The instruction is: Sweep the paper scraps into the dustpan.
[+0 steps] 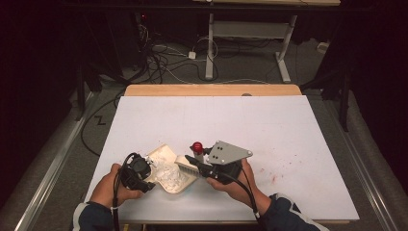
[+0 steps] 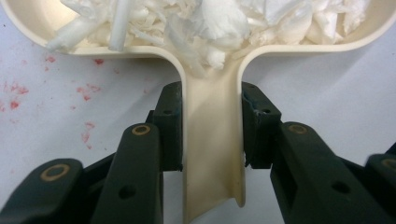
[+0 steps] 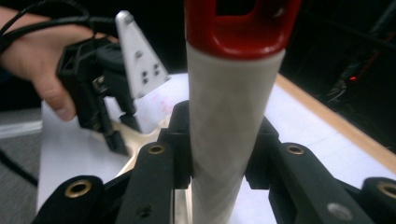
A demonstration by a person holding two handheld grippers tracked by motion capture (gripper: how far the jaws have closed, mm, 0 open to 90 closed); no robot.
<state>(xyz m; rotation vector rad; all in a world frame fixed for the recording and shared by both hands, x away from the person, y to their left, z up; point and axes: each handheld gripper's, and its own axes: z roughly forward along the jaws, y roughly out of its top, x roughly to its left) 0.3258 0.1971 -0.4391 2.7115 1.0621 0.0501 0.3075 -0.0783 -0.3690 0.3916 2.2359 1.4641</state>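
Note:
A cream dustpan (image 1: 165, 155) lies on the white table near its front edge, holding several white paper scraps (image 1: 171, 175). My left gripper (image 1: 148, 179) is shut on the dustpan's handle (image 2: 212, 149), one pad on each side, and the scraps (image 2: 219, 21) are heaped just beyond. My right gripper (image 1: 198, 166) is shut on the white handle (image 3: 229, 126) of a brush with a red end cap (image 3: 240, 28). The brush's pale bristles (image 1: 184, 163) sit at the pan's right edge, and the red cap (image 1: 197, 146) sticks up. The left gripper (image 3: 116, 135) is also in the right gripper view, at the left.
The white table sheet (image 1: 269, 130) stretches wide behind and to the right, with faint red specks (image 1: 276, 175) near the right hand. A wooden edge (image 1: 211, 90) runs along the back. Beyond it are cables and a desk frame (image 1: 250, 43) on the floor.

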